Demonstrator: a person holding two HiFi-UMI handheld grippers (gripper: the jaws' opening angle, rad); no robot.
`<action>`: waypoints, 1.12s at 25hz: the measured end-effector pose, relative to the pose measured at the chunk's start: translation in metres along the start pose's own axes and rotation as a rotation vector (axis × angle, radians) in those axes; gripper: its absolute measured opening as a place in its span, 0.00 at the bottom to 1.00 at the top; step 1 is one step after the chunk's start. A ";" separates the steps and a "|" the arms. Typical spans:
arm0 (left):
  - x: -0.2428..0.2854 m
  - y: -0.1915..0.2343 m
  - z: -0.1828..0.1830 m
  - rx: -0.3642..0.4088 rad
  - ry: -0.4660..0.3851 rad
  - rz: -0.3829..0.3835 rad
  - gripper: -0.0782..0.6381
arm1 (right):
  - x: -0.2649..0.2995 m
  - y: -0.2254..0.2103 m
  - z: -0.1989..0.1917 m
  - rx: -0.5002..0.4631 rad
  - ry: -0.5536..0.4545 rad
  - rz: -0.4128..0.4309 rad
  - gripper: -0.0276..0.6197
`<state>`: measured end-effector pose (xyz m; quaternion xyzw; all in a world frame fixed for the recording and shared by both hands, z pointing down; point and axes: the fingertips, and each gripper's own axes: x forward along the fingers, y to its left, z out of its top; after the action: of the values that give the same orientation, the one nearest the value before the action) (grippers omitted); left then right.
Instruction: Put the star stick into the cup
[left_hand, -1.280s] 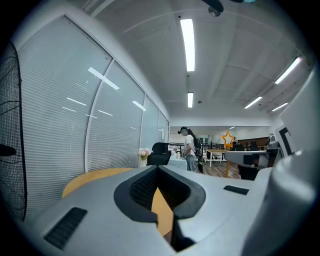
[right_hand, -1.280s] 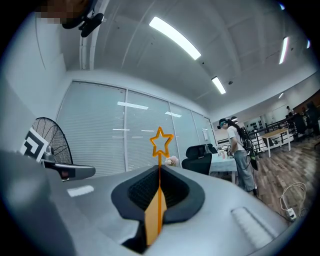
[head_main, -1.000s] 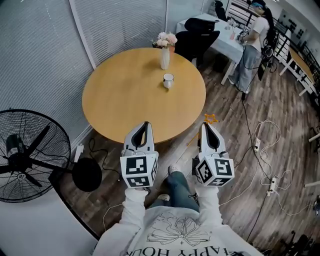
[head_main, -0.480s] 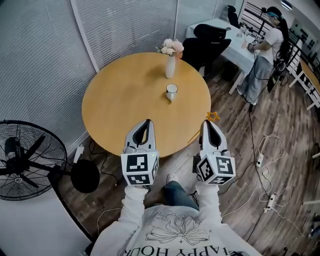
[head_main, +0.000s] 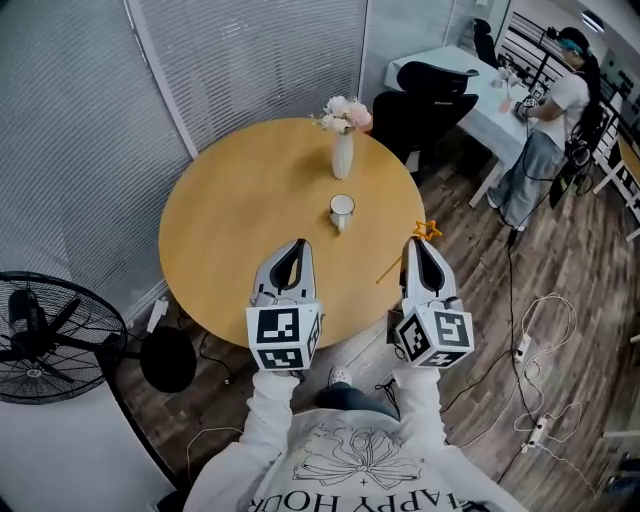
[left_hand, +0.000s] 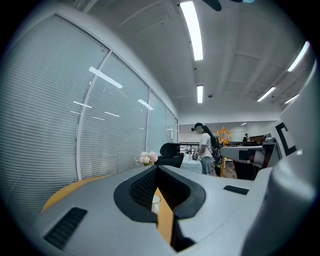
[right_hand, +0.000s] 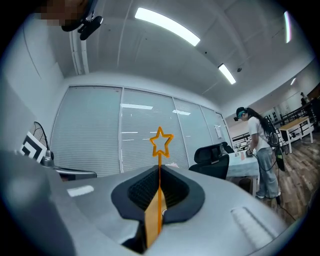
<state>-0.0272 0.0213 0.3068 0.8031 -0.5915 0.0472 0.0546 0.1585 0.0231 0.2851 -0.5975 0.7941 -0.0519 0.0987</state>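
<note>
A thin orange star stick (right_hand: 161, 141) stands upright between the jaws of my right gripper (right_hand: 159, 171), which is shut on its shaft. In the head view the star (head_main: 427, 229) pokes out past the right gripper (head_main: 419, 245), over the table's near right edge. The white cup (head_main: 342, 209) stands upright on the round wooden table (head_main: 230, 220), ahead of both grippers and a little left of the right one. My left gripper (head_main: 294, 247) hovers over the table's near edge, shut and holding nothing. The cup (left_hand: 156, 204) shows small beyond its jaws.
A white vase of pink flowers (head_main: 342, 140) stands just behind the cup. Black office chairs (head_main: 415, 105) and a white desk sit past the table, with a person (head_main: 545, 150) standing there. A floor fan (head_main: 45, 335) stands at the left. Cables (head_main: 545, 330) lie on the wooden floor at the right.
Both grippers have moved forward from over the floor to over the table's near edge, and the cup now lies closer. The star stick stays gripped in the right gripper.
</note>
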 end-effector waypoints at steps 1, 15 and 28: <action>0.007 -0.001 0.000 -0.002 0.002 0.004 0.12 | 0.007 -0.005 -0.002 0.004 0.003 0.005 0.07; 0.064 0.010 -0.019 -0.020 0.057 0.054 0.12 | 0.067 -0.031 -0.031 0.046 0.060 0.058 0.07; 0.132 0.047 -0.028 -0.029 0.106 0.028 0.12 | 0.140 -0.041 -0.055 0.049 0.103 0.039 0.07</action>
<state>-0.0329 -0.1135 0.3543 0.7902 -0.5997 0.0818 0.0965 0.1471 -0.1250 0.3340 -0.5759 0.8081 -0.0999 0.0732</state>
